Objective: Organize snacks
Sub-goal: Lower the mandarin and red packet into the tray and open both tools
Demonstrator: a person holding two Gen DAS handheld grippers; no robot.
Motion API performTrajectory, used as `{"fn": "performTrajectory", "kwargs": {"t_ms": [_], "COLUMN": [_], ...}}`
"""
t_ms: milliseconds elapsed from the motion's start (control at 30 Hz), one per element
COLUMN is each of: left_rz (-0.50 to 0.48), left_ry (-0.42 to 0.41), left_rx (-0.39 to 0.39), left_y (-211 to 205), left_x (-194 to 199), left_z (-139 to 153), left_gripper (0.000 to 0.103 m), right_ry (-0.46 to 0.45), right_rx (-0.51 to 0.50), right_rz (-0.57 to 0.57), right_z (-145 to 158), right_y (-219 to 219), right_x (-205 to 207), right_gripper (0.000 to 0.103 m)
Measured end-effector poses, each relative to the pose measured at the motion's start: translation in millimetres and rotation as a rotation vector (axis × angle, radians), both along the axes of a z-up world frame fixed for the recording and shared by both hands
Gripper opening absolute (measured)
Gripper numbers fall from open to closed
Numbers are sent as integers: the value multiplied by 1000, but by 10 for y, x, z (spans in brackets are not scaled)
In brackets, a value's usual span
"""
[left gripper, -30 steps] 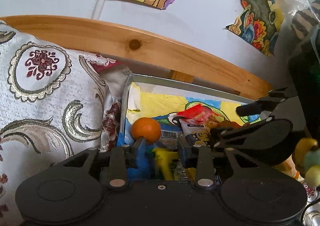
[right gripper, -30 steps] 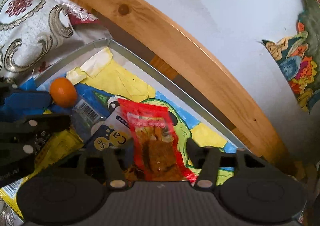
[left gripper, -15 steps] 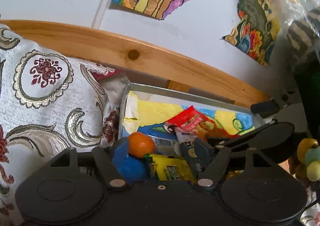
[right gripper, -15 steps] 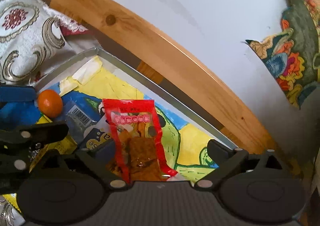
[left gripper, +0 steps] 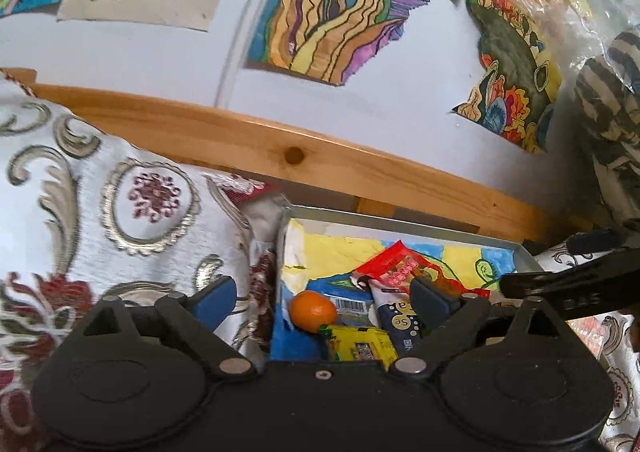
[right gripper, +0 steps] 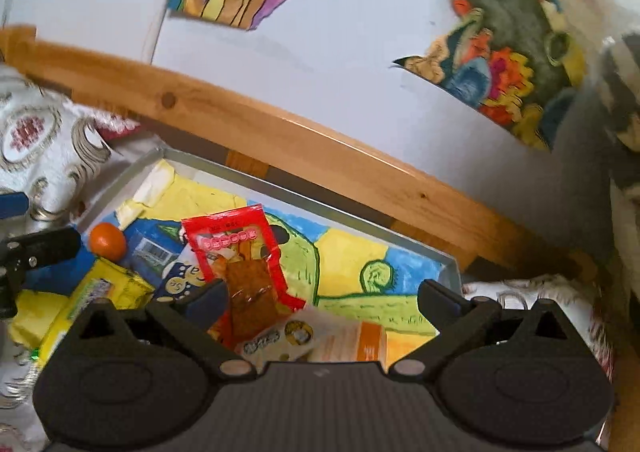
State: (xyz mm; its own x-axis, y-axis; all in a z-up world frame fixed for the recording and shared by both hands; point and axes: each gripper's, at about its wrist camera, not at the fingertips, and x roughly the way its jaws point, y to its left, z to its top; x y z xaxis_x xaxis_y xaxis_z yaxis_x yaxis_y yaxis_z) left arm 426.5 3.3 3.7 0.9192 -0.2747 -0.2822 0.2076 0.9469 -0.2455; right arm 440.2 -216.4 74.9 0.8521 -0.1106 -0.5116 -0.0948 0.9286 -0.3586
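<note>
Two claws hang over a metal tray (right gripper: pixel 280 194) lined with a bright painted drawing, set on a brocade-patterned cloth (left gripper: pixel 120 212) below a wooden rail (right gripper: pixel 320 156) and a white wall hung with coloured artwork (left gripper: pixel 352 4). My left gripper (left gripper: pixel 324 298) is spread wide and empty; my right gripper (right gripper: pixel 322 296) is likewise spread, holding nothing. In the tray lie a small orange (right gripper: pixel 107 240), a red snack packet (right gripper: pixel 240 252), a yellow packet (right gripper: pixel 104 292), a dark pouch (left gripper: pixel 394 318) lettered "Se" and "a", and a pale packet (right gripper: pixel 320 340). Other print is too small for me to read.
</note>
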Motion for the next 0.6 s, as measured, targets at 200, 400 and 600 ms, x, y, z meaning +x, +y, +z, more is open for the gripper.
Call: {"fn": "performTrajectory", "kwargs": {"t_ms": [200, 400, 600], "left_rz": [18, 12, 4], "left_ry": [-5, -15, -42], "left_rx": [50, 99, 165], "left_y": [-38, -166, -326], "left_x": [-238, -507, -798], "left_z": [139, 279, 403], "left_gripper": [101, 102, 102], "right_ry": [-7, -36, -51], "right_rx": [76, 147, 203], "right_rz": [17, 20, -6], "right_z": [101, 227, 289], "right_y": [-109, -235, -383], "right_x": [-291, -588, -875], "right_gripper": [103, 103, 103]}}
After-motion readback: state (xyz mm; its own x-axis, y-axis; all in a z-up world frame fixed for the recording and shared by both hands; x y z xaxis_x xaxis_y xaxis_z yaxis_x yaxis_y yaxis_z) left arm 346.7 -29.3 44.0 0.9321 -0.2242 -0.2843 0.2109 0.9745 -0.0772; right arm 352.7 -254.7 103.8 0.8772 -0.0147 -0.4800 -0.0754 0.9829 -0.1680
